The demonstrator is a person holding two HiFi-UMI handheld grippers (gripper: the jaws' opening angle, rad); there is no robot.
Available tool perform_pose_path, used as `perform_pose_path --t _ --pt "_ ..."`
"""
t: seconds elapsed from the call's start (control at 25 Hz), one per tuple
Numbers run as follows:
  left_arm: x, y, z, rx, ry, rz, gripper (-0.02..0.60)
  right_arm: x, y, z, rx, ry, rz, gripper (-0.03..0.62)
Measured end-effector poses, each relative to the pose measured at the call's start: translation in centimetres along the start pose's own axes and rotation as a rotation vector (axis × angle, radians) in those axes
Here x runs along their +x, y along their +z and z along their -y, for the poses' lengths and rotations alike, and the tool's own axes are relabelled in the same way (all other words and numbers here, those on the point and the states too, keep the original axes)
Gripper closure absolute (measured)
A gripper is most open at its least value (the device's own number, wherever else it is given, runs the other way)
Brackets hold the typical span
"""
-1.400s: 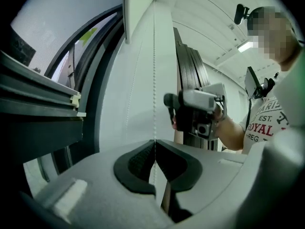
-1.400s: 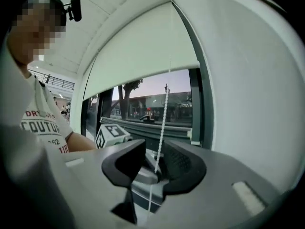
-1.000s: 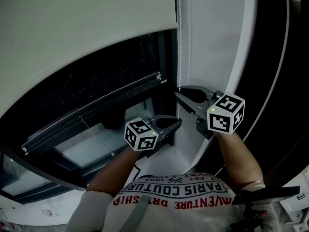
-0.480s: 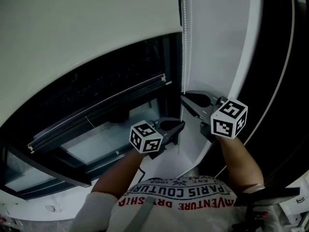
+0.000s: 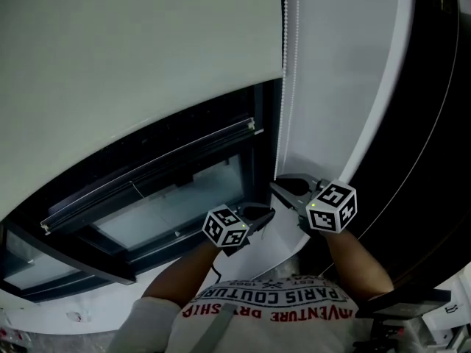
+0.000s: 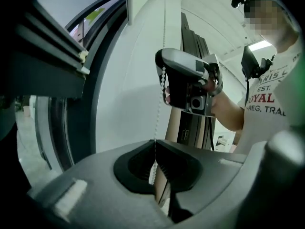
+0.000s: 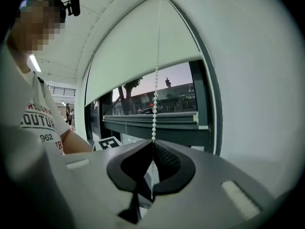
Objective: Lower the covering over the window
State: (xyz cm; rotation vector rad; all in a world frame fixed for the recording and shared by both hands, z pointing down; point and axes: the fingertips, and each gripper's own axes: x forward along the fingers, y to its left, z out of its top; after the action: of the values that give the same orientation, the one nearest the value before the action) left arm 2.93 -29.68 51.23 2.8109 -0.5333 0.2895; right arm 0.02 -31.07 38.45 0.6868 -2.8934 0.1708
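A white roller blind (image 5: 147,65) covers the upper part of the dark window (image 5: 176,204). Its white bead chain (image 5: 288,87) hangs down the window's right side. My right gripper (image 5: 275,184) is shut on the chain, higher up; its jaws have just been closing, with the chain between them. My left gripper (image 5: 271,213) is shut on the chain just below it. In the left gripper view the chain (image 6: 159,104) runs into the closed tips (image 6: 155,142). In the right gripper view the chain (image 7: 155,104) enters the closed tips (image 7: 153,143), with the blind (image 7: 138,61) behind.
A dark horizontal window rail (image 5: 147,169) crosses the glass below the blind's edge. A white wall strip (image 5: 346,65) stands right of the chain, and a dark panel (image 5: 438,123) lies beyond it. My shirt fills the bottom of the head view.
Both grippers have sunk along the chain's line, staying one above the other. The blind's lower edge sits closer to the window rail than before.
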Motion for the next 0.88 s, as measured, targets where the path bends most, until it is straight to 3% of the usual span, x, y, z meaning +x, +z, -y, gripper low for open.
perform_pose_path --t 0.16,0.52,0.88 --pt "0.6 -3.2 0.4 -0.073 -0.014 -0.008 0.571 0.2 -3.3 0.0 0.087 0.009 0.000 0.585" --pt "1.7 -7.3 -0.2 -0.120 0.037 -0.024 0.571 0.3 -7.8 0.4 0.120 -0.010 -0.023 0.586" --pt "1.3 -8.4 0.0 -0.117 0.059 -0.033 0.554 0.5 -9.0 0.2 0.134 -0.009 -0.024 0.586"
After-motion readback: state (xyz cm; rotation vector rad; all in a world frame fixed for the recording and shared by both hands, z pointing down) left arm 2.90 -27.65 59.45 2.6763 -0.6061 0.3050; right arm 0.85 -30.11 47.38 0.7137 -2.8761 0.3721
